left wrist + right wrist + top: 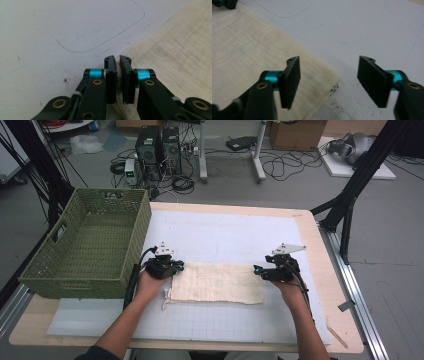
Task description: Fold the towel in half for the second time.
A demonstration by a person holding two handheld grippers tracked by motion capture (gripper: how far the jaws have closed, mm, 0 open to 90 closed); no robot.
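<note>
- Two grippers bracketed the cream cloth (217,283) at table centre: left gripper (176,267) at its 9 o'clock end, right gripper (258,270) at 3 o'clock.
- Left gripper (118,62) was clenched on the cloth (175,50) edge.
- Right gripper (329,75) stood released, straddling the cloth (249,57) corner at 6 o'clock.

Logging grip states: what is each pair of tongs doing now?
Left tongs: shut on the cloth edge.
Right tongs: open over its corner, holding nothing.
</note>
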